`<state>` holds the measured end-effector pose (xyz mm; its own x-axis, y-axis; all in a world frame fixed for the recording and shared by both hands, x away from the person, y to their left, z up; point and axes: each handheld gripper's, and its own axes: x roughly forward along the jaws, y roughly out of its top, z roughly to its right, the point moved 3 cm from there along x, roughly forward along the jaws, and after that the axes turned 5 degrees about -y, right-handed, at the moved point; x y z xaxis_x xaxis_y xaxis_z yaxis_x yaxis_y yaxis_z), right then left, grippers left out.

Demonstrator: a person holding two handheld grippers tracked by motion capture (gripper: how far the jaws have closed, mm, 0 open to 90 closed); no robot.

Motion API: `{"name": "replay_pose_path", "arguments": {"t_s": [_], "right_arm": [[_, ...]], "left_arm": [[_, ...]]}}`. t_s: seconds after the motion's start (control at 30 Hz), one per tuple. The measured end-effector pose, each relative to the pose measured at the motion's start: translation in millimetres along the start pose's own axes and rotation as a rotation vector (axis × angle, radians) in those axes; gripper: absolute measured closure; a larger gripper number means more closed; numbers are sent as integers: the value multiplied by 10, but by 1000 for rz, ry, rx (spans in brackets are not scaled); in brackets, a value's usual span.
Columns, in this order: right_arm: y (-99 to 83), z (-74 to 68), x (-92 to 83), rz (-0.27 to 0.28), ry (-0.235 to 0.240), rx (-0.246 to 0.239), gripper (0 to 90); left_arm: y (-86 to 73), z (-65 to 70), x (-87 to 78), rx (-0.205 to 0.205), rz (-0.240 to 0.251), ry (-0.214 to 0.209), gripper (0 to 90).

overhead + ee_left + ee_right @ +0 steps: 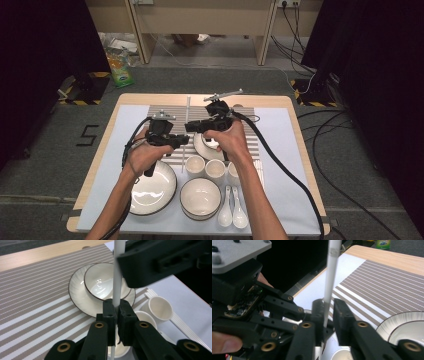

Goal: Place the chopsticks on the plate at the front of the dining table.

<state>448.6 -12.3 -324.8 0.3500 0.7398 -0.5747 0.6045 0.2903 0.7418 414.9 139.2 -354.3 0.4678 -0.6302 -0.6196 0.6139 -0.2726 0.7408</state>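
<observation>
A white chopstick (188,107) stands nearly upright above the striped placemat (165,112). My left gripper (186,141) is shut on its lower part; in the left gripper view the chopstick (117,277) rises out of the left gripper (115,312), whose jaws are pressed together on it. My right gripper (189,127) comes in from the right just above. In the right gripper view the chopstick (332,272) passes between the right gripper (328,312) jaws, which stand slightly apart, with a small gap on one side.
A ribbed plate (77,295) holding a small bowl (102,282) sits on the mat under the right hand. Nearer the front are a large plate (152,187), a bowl (200,197), small cups (195,165), two spoons (232,212) and more chopsticks (260,170).
</observation>
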Motion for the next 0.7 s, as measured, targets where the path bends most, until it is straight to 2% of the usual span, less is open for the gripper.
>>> {"name": "replay_pose_path", "arguments": {"t_s": [0.1, 0.2, 0.27, 0.4, 0.5, 0.7], "right_arm": [[-23, 44, -46, 5, -29, 0, 703], [-56, 104, -106, 9, -49, 10, 673], [-114, 156, -147, -23, -96, -11, 658], [-192, 227, -232, -48, -171, -46, 628], [-267, 284, -302, -93, -253, -97, 612], [-435, 371, -442, -144, -346, -156, 581]], "left_arm": [[14, -53, 3, 0, -19, 18, 849], [41, -96, 11, 1, -30, 36, 849], [64, -134, 33, -8, -35, 39, 849], [85, -197, 83, -30, -53, 44, 849], [90, -235, 129, -30, -74, 58, 849], [90, -342, 235, -47, -108, 91, 849]]}}
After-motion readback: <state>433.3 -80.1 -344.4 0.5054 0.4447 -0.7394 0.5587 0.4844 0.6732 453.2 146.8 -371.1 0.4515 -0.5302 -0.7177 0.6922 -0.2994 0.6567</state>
